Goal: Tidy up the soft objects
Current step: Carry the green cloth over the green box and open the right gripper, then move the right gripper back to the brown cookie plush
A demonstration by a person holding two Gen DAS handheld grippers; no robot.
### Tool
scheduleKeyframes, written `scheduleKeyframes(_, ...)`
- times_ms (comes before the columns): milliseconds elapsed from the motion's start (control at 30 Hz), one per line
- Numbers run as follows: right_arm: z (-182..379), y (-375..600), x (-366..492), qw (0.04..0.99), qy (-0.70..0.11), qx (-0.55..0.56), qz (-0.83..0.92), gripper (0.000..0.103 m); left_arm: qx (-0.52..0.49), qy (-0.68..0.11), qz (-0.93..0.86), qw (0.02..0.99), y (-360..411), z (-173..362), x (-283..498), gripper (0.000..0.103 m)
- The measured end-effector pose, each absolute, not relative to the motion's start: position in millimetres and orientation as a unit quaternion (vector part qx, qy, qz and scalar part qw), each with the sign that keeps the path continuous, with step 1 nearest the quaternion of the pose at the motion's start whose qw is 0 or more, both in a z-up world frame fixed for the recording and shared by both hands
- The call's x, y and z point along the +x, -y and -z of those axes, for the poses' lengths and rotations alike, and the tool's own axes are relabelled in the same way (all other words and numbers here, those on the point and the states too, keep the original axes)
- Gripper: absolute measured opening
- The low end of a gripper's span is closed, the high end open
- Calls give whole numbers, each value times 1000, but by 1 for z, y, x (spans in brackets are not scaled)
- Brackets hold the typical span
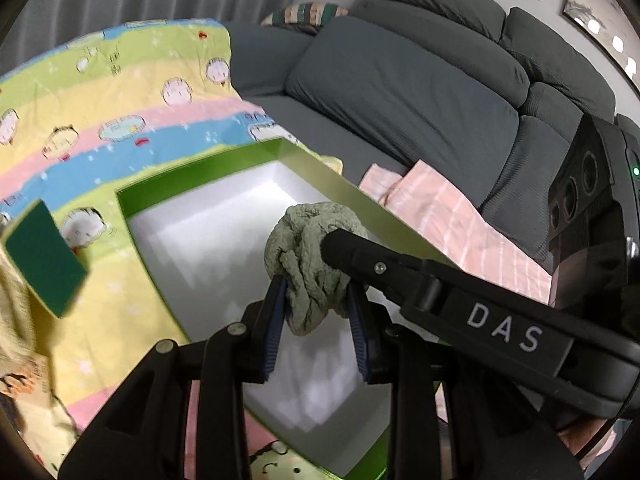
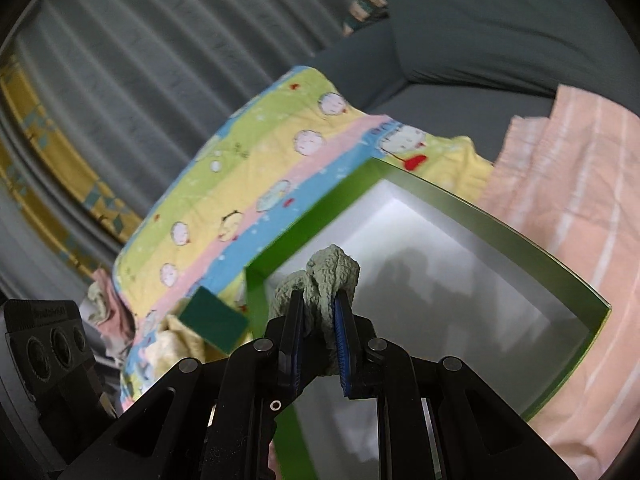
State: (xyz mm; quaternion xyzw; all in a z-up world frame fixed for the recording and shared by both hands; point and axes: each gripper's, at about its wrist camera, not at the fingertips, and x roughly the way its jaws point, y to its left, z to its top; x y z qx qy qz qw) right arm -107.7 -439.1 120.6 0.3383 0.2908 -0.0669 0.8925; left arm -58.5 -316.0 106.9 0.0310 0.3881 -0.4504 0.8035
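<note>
both the left hand-held gripper (image 1: 318, 308) and the right hand-held gripper (image 2: 316, 320) pinch one green cloth (image 1: 308, 256) over the white-lined box (image 1: 312, 164) on the quilt (image 1: 120, 112), though only the left view shows the sofa (image 1: 400, 92) cushions and wall pictures, only the right the curtain (image 2: 160, 60).

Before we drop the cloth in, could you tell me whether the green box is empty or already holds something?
Empty as far as visible: the green box shows only bare white floor; the green cloth hangs above it.
</note>
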Motion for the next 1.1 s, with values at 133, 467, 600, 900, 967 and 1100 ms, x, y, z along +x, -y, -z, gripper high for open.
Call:
scheduleKeyframes(133, -112, 447, -108, 886, -300, 344, 80, 16, 25, -402, 449, 798, 321, -99, -55, 29)
scheduleKeyframes(467, -116, 454, -118, 882, -292, 345, 133, 83, 39, -382, 428, 818, 299, -116, -67, 81)
scheduleKeyframes(600, -126, 447, -122, 889, -280, 327, 157, 84, 30, -372, 405, 835, 271, -126, -67, 84)
scheduleKeyframes(900, -116, 391, -93, 889, -334, 257, 176, 84, -32, -384, 282, 879, 153, -128, -42, 84)
scheduleKeyframes(967, -110, 381, -83, 887, -350, 250, 169, 84, -36, -384, 247, 889, 124, -124, -36, 84)
scheduleKeyframes(1100, -101, 364, -71, 883, -358, 207, 220, 84, -51, -391, 177, 902, 65, -110, -23, 84)
